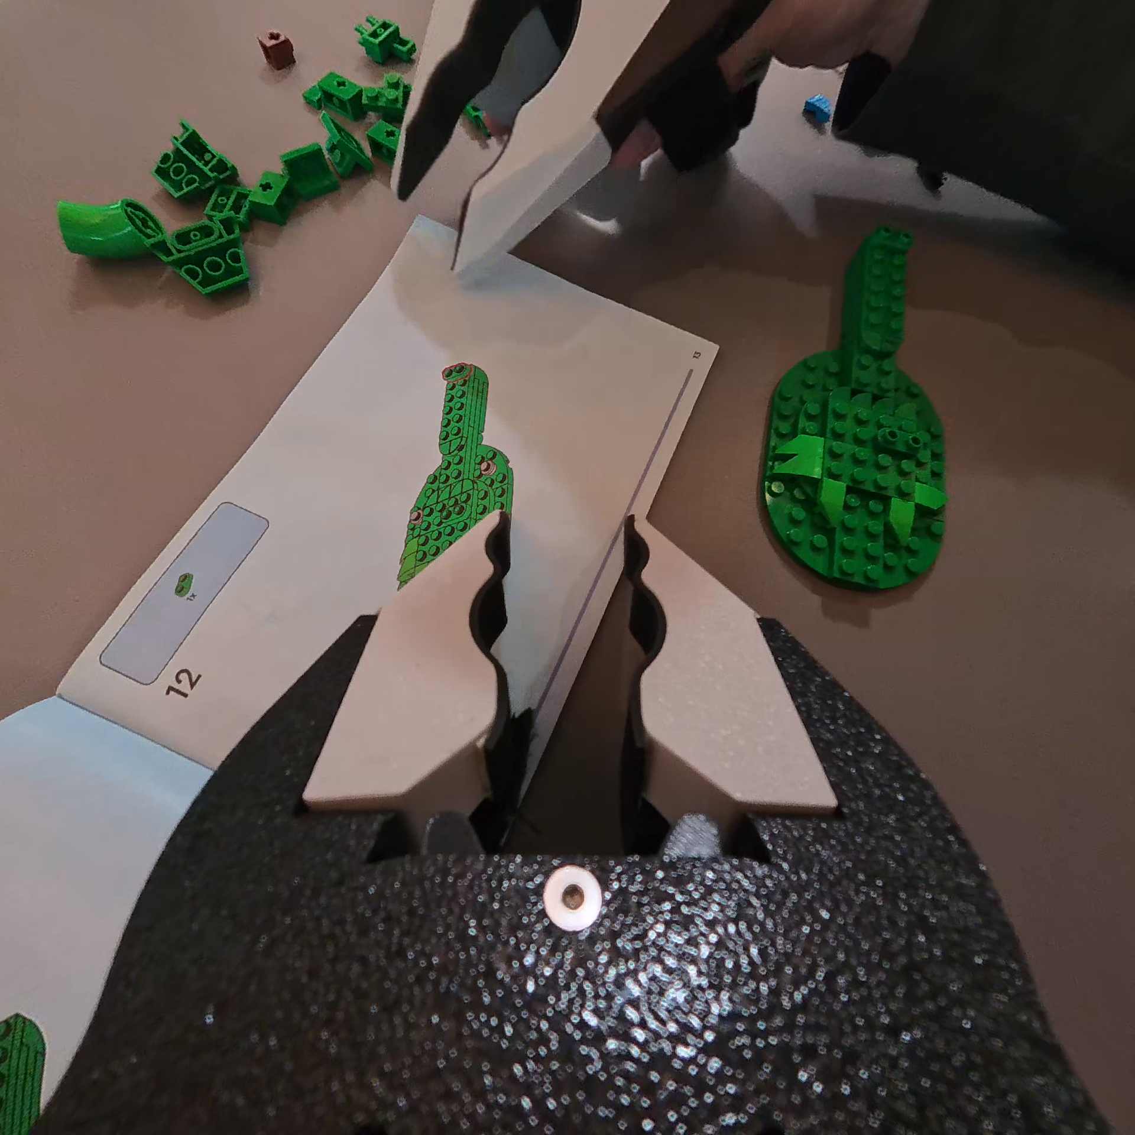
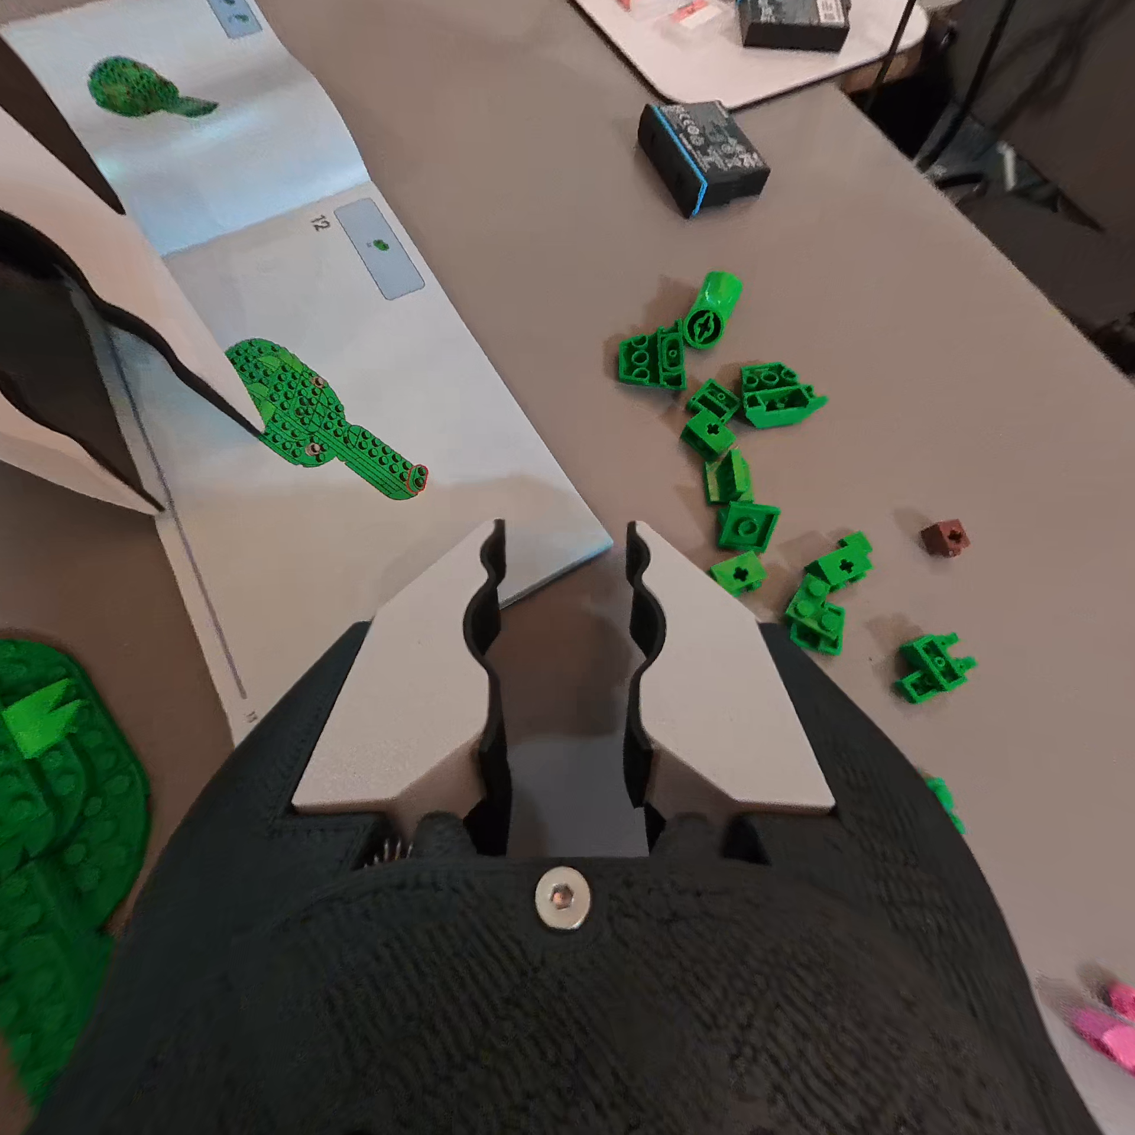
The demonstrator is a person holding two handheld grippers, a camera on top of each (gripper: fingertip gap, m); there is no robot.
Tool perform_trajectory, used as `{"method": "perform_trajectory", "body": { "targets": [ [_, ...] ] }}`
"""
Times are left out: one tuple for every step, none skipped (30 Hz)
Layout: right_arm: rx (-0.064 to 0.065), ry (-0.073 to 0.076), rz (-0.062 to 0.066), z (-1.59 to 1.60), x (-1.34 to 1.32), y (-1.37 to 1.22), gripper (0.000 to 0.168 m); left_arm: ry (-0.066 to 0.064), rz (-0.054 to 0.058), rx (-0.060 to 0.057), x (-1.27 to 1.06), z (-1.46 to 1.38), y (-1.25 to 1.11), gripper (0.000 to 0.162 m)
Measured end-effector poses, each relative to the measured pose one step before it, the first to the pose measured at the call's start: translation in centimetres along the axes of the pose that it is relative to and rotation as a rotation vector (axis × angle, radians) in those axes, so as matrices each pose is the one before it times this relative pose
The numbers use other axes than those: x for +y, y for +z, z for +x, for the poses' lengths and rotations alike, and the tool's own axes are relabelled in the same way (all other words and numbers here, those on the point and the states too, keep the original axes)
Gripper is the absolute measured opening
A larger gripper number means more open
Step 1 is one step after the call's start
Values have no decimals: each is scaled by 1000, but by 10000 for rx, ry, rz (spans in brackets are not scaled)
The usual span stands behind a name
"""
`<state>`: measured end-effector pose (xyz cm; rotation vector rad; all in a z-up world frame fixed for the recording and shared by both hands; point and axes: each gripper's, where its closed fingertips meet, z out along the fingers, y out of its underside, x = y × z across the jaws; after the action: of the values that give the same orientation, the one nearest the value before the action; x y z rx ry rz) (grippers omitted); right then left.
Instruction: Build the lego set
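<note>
Left tongs [image 1: 566, 528] open, angled down over white paper instruction booklet [image 1: 344, 491]; right tongs [image 2: 565, 531] open, empty, hovering over booklet corner near loose green bricks [image 2: 746, 467].

flat green studded lego build [image 2: 61, 798]: cut by left edge, blurred | pink pieces [image 2: 1111, 1032]: cut by right edge, blurred | open white instruction booklet [image 1: 344, 491]: near part hidden behind left gripper [image 1: 568, 522]

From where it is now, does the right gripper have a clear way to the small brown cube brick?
Probably yes. The right gripper is open and empty, and the small brown cube brick lies alone on the bare grey table, past the scattered loose green bricks, with nothing stacked on or covering it.
</note>
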<state>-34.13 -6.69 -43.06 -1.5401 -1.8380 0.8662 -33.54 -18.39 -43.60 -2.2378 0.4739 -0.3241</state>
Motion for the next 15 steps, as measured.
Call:
{"method": "perform_trajectory", "body": {
  "targets": [
    [-153, 258, -93, -53, 184, -16, 40, 2, 0, -2, -5, -8, 6, 35],
    [-83, 154, -18, 13, 93, -6, 41, -1, 2, -3, -3, -3, 1, 35],
    [-66, 74, 5, -19, 69, 0, 41, -8, 1, 1, 1, -2, -3, 35],
    [-74, 31, 17, -69, 16, 7, 41, 1, 1, -1, 0, -12, -3, 34],
    [-56, 26, 24, -88, -35, 1, 40, -2, 0, -2, 0, -1, 0, 34],
    [-65, 28, -12, -104, -24, 10, 40, 0, 0, -2, 0, -3, 0, 34],
    [-71, 3, -6, -126, -20, 17, 40, 2, 0, -5, 0, -8, 0, 34],
    [-28, -17, 0, -73, -15, 23, 40, -2, 0, 1, -3, -10, 3, 34],
    [23, -65, 0, 17, 1, 3, 40, 0, -2, 4, 2, 5, -1, 34],
    [35, -66, 17, 28, -19, -22, 39, -5, -5, 5, 3, -2, -1, 34],
    [59, -74, 43, 54, -90, -41, 38, -10, -1, 5, -2, 1, 2, 34],
    [69, -103, 72, 53, -155, -71, 36, -8, 0, 6, 4, -4, -7, 34],
    [52, -108, 79, 12, -170, -77, 34, -1, 0, 1, 1, 1, 0, 34],
    [36, -82, 59, 13, -155, -95, 33, 0, -1, -3, 1, -3, 0, 34],
    [0, -51, 52, -28, -126, -92, 31, 1, 0, -5, 0, -8, 0, 34]
  ]
}}
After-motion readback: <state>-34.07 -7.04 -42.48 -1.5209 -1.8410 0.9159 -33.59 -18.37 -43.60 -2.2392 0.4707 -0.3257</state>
